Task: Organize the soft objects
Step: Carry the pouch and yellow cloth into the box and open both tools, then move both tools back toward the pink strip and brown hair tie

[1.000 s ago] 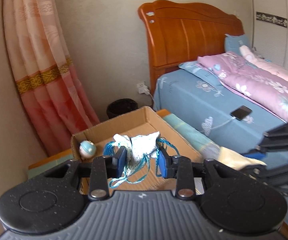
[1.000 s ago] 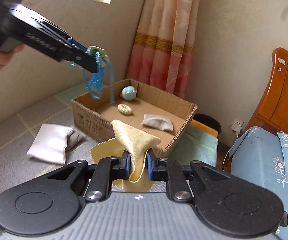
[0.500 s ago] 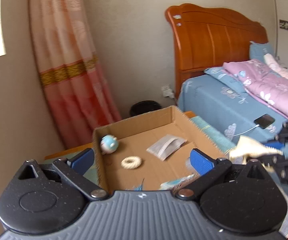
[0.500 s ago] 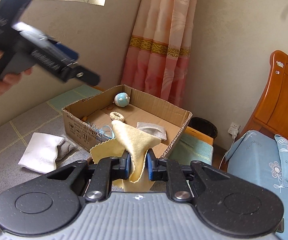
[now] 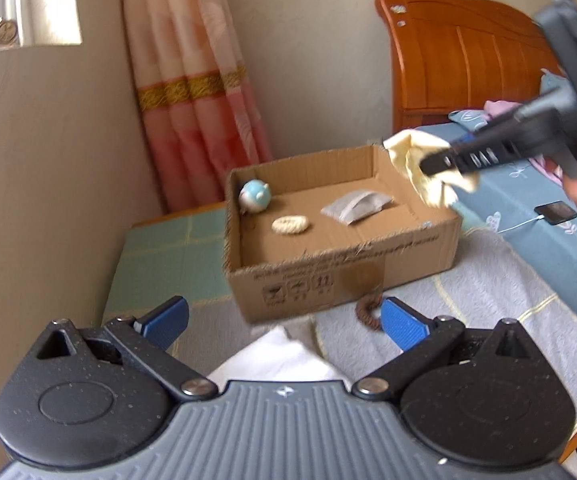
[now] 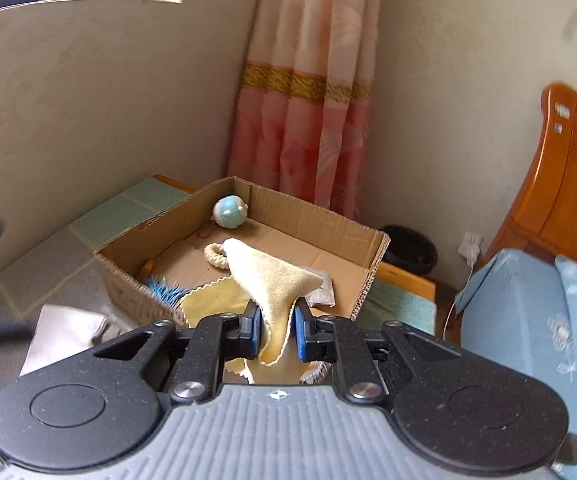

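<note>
The box (image 6: 244,256) is the landmark. The right hand-held gripper (image 6: 275,330) hangs just outside its near-right corner, pinched tight on a yellow cloth (image 6: 272,276) that points in over the rim; the drop lies straight ahead. The left hand-held gripper (image 5: 284,320), jaws just swung wide and empty, sits before the box's front wall. Print there is too blurred to read.

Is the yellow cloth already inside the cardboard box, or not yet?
Not yet. The right gripper is shut on the yellow cloth, holding it in the air by the cardboard box.
</note>
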The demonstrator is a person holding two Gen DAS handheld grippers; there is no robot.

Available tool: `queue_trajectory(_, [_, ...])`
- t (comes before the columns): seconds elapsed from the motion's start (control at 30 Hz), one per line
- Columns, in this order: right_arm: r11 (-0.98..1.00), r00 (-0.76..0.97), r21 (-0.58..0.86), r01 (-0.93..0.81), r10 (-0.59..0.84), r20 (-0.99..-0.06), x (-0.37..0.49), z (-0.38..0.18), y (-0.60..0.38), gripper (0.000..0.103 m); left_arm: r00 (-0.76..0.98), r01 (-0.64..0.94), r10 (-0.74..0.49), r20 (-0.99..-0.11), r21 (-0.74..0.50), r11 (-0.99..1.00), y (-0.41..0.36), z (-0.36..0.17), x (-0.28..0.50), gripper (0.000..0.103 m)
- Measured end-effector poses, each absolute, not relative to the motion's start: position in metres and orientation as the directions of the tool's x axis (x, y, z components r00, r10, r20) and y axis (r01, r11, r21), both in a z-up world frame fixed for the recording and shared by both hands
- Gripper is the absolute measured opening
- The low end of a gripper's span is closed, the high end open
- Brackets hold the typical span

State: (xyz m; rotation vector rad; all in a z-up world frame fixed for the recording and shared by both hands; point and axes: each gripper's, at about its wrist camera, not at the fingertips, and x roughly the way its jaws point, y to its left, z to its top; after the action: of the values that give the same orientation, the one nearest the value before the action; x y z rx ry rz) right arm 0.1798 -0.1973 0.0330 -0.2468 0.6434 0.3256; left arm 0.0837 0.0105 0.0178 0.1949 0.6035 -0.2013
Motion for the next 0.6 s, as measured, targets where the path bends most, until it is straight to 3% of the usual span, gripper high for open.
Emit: queue_trajectory(0.6, [0.951, 0.716, -0.125, -0.283, 0.123, -0.687, 0.317, 0.028, -0.139, 0.02, 0.797, 0.129, -0.038, -0.602, 0.109, 0.986, 0.056, -0.008, 0.094, 0.102])
